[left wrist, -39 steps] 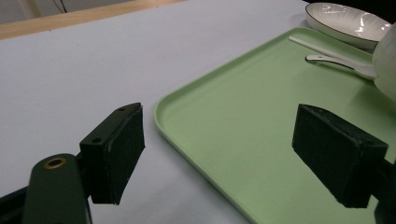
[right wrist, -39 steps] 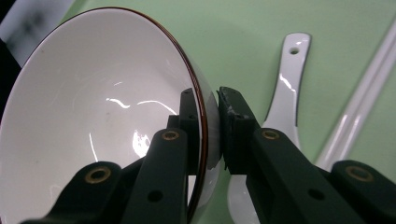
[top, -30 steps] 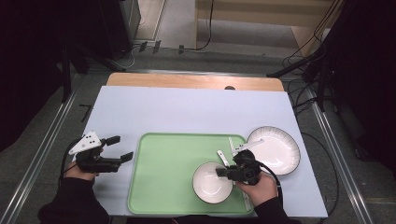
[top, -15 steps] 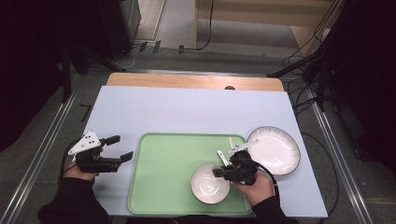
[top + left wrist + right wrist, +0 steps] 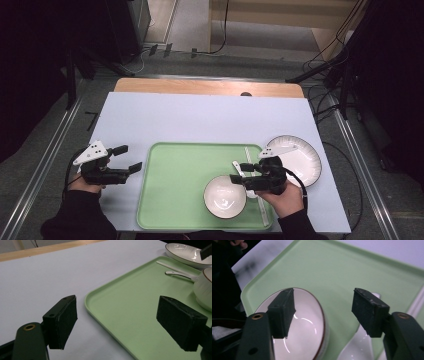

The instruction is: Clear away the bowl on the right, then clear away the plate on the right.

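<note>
Centrally, a green tray (image 5: 180, 195) lies on the pale table (image 5: 200, 120), bearing a white bowl (image 5: 225, 196) in its near right part. Right gripper (image 5: 239, 173): held just beside the bowl's right edge, above the tray; its jaws have just been opening and now stand apart, pressing on nothing. In the right gripper view the bowl (image 5: 304, 327), with its thin brown rim, sits low between and behind the spread jaws, one jaw over the bowl's inside and the other over a white spoon (image 5: 359, 345) beside it. The spoon (image 5: 242, 175) lies on the tray just right of the bowl, partly under the gripper. A white plate (image 5: 302, 157) with a dark rim rests on the table off the tray's right edge. Left gripper (image 5: 127, 159): held over the table just left of the tray, jaws released and wide, nothing between them. In the left gripper view the tray's (image 5: 130, 305) rounded corner lies between the pads, with the bowl (image 5: 203, 290), spoon (image 5: 175, 273) and plate (image 5: 187, 252) farther off.
</note>
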A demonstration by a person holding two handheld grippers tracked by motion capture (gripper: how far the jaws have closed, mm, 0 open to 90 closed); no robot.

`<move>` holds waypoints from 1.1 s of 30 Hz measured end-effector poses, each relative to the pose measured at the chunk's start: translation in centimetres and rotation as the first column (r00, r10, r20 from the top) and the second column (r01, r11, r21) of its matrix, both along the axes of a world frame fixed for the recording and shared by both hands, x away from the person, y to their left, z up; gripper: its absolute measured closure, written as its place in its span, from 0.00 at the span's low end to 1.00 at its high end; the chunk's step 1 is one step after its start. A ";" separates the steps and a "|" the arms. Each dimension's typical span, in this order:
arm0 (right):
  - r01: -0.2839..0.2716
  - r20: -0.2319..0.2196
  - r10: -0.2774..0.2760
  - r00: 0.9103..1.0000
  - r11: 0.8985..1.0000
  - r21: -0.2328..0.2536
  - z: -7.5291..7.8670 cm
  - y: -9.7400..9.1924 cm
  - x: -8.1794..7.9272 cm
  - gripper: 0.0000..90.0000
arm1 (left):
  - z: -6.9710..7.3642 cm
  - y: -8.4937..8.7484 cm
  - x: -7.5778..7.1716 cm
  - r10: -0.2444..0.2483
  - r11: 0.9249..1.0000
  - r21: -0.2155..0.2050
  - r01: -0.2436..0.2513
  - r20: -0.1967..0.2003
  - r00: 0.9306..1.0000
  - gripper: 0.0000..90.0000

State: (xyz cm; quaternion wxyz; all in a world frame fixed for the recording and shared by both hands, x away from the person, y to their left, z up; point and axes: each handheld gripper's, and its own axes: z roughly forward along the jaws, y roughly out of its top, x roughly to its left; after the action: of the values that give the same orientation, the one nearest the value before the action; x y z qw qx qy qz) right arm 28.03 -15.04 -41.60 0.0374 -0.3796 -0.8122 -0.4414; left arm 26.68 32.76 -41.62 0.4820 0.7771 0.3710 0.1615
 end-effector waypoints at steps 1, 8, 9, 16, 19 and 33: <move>0.008 0.007 -0.008 1.000 1.000 0.002 0.1 -0.3 0.1 0.36 | 0.0 0.0 0.0 0.001 1.000 0.000 -0.001 -0.002 1.000 0.19; 0.065 0.031 -0.066 0.997 0.997 0.031 0.6 -2.4 0.6 0.35 | -0.1 -0.1 0.0 -0.008 1.000 0.008 0.008 -0.012 1.000 0.19; 0.071 0.029 -0.072 0.997 0.997 0.028 0.6 -2.7 0.7 0.35 | -0.1 -0.1 0.0 -0.008 1.000 0.007 0.008 -0.011 1.000 0.19; 0.171 0.014 -0.171 0.985 0.985 0.005 0.2 -4.6 1.7 0.33 | -0.1 0.0 0.1 0.003 1.000 0.008 -0.003 -0.014 1.000 0.19; 0.196 0.005 -0.196 0.981 0.981 -0.002 0.0 -5.5 2.1 0.33 | -0.1 0.0 0.1 0.009 1.000 0.012 -0.009 -0.012 1.000 0.19; 0.338 0.031 -0.337 0.941 0.941 -0.023 -0.3 -10.2 3.0 0.34 | -0.3 0.5 0.3 0.049 0.999 -0.003 -0.049 -0.046 0.998 0.17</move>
State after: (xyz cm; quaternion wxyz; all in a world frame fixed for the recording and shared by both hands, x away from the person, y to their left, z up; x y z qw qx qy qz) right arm 31.07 -25.25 -41.92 -0.0547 -0.5077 -0.7417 -0.4348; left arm 26.97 33.21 -41.89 0.4711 0.7701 0.4013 0.1547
